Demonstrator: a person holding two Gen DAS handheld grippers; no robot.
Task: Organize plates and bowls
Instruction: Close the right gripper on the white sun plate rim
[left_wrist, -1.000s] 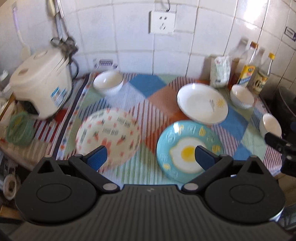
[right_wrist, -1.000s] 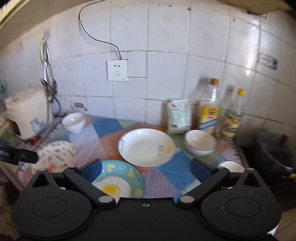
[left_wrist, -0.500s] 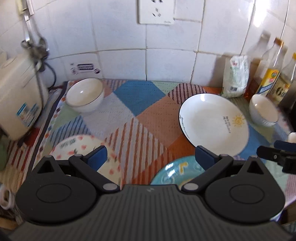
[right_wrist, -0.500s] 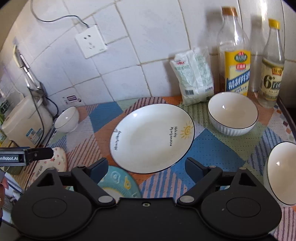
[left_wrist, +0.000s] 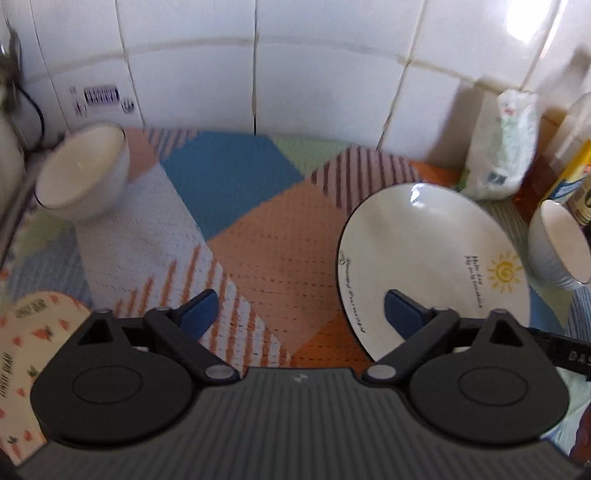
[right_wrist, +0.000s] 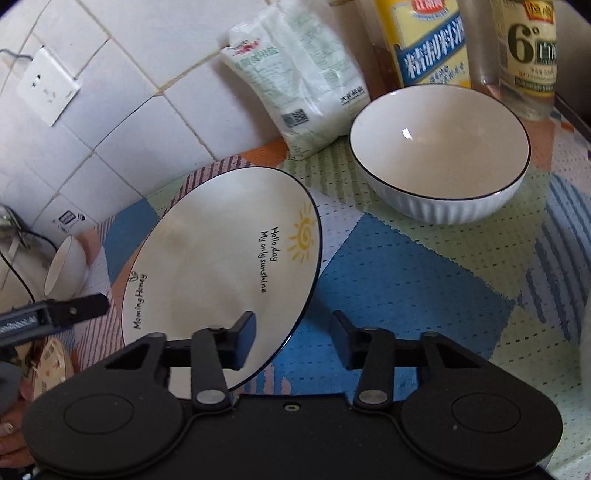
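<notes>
Both grippers have been brought down close over the desk. Right gripper fingers are closing astride the sun plate's near rim — seemingly untouched. Left gripper fingers, closing slightly, hold nothing. The rim should be seated deeply before lifting.

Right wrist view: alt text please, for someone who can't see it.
The right hand-held gripper, jaws closing, straddles the near rim of a white sun plate on a patchwork cloth. A white bowl sits behind to the right, with a bag and two bottles against the tiled wall.
</notes>
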